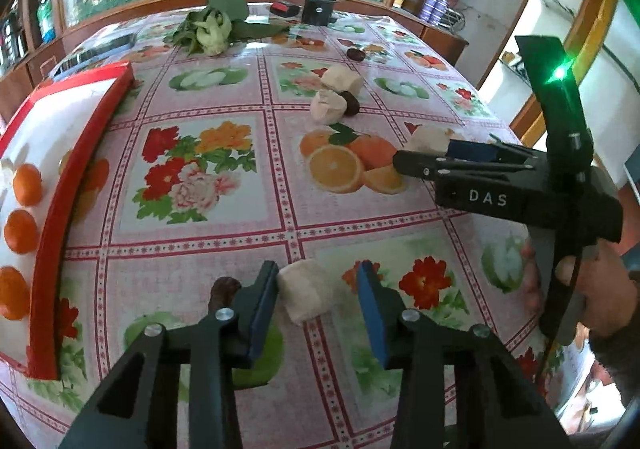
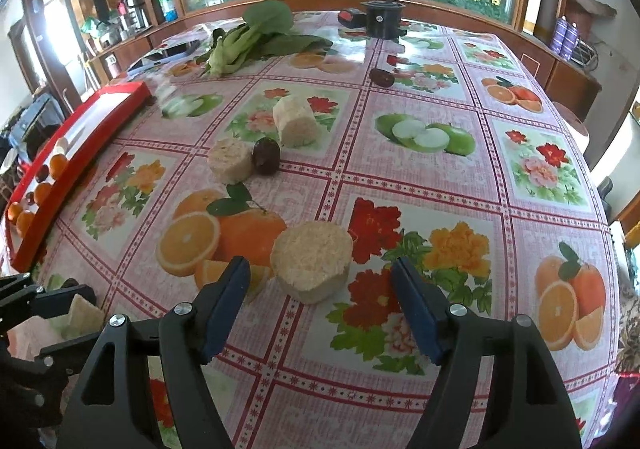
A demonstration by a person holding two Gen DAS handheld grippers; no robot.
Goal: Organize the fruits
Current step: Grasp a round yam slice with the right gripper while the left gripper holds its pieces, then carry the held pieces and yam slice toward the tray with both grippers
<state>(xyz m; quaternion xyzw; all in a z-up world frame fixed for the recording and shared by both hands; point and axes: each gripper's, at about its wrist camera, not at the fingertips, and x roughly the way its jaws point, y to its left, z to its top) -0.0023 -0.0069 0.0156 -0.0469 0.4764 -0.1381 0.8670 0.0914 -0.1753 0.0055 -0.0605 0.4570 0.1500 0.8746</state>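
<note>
Fruit chunks, pale, fibrous, stubby cylinders: one (image 1: 306,299) between the blue pads of the left hand-held gripper (image 1: 318,303), jaws narrow, one pad touching; one (image 2: 311,261) ahead of the right hand-held gripper (image 2: 322,309), jaws wide, not touching. Table (image 2: 420,177) under glossy floral oilcloth. Red-rimmed tray (image 1: 86,153), smooth round oranges (image 1: 27,185) inside. Dark wrinkled date (image 2: 266,155).

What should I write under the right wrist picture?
Open right gripper facing a pale round chunk on the fruit-print tablecloth.

I can read just 1 marking: "DAS", in white letters on my right gripper (image 1: 420,159) body.
</note>
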